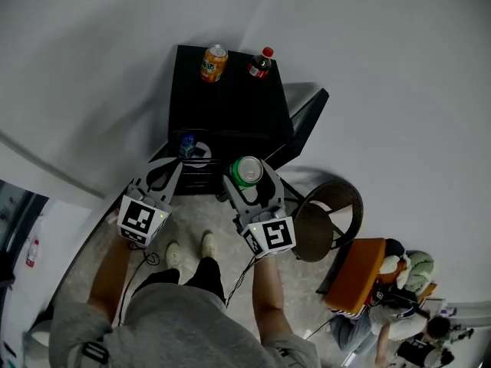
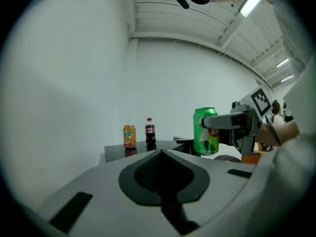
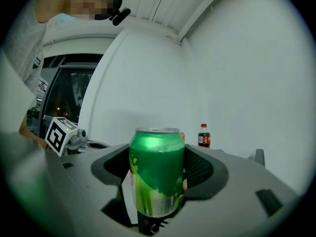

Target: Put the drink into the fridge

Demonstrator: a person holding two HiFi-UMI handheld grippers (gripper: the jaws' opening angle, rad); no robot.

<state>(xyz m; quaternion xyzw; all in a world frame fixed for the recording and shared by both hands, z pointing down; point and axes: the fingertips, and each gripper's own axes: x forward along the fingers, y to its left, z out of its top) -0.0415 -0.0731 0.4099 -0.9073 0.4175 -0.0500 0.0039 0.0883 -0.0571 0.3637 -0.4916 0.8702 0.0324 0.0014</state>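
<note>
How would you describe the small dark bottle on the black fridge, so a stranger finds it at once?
Find the black fridge against the white wall. Two drinks stand on its top. The bottle is the dark one with a red cap, right of the orange can in the head view.

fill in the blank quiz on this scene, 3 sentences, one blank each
1. The right gripper is shut on a drink can whose colour is ____.
2. On top of the black fridge, an orange can stands beside a cola bottle with a ____ cap.
3. The left gripper holds nothing, and its jaws are ____.

Missing words: green; red; shut
</note>
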